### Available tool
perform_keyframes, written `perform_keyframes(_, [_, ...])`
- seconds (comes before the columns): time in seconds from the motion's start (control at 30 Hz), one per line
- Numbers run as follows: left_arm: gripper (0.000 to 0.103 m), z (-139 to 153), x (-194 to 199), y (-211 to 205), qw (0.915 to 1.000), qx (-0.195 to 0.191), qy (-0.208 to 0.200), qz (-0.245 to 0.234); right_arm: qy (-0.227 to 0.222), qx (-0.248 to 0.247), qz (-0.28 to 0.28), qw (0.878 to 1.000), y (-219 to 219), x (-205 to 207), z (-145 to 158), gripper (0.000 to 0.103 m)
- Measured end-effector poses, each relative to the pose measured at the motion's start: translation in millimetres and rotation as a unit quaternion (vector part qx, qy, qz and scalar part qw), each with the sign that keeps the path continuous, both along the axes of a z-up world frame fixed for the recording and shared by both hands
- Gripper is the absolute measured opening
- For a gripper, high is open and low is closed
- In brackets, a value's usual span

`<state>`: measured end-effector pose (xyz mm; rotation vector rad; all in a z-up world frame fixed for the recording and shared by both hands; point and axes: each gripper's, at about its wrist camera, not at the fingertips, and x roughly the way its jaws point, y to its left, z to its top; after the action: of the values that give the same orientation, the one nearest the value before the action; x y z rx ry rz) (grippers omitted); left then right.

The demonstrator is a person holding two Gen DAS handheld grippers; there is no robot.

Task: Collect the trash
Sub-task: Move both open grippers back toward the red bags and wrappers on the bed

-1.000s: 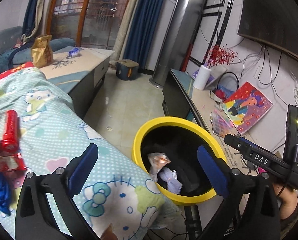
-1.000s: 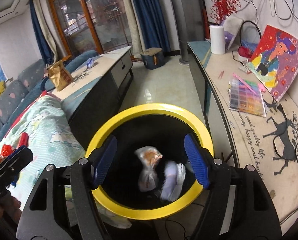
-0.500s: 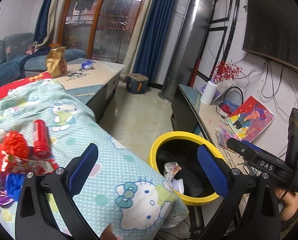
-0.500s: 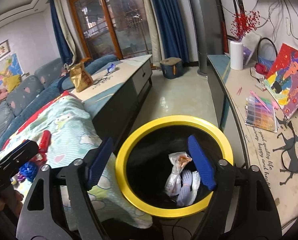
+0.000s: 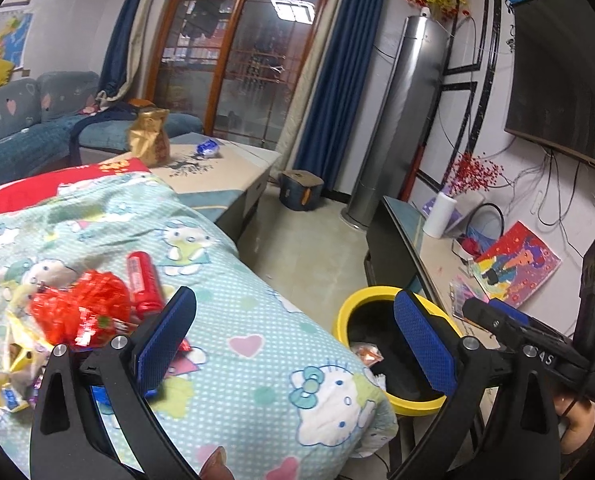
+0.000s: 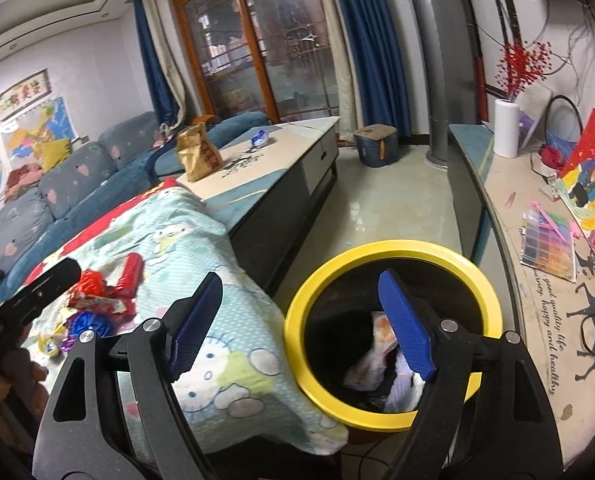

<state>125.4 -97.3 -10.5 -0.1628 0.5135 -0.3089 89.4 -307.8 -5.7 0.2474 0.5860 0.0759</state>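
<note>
Both grippers are spread wide and carry nothing. From the left wrist view, the left gripper [image 5: 293,344] hangs over the Hello Kitty blanket [image 5: 257,344], likely lined up for the next pick: a red tube [image 5: 143,280], crumpled red wrapper [image 5: 81,312] and further scraps lie near left, partly hidden behind its left finger. The yellow-rimmed bin [image 5: 381,292] sits right, its contents mostly blocked.

From the right wrist view, the right gripper [image 6: 301,328] hovers at the bin [image 6: 393,246], where a bagged wrapper [image 6: 371,356] and something pale lie, half covered by the right finger. The wrapper pile [image 6: 97,304] waits far left.
</note>
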Motion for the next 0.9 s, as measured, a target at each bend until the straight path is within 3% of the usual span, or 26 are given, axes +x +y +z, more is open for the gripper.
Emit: perform_keyframes(0.9, [0.096,-1,-6,98,0.9928,-0.024,0.008,0.117,0.004,-0.012,0.143,0.99,100,-8,-3,0.073])
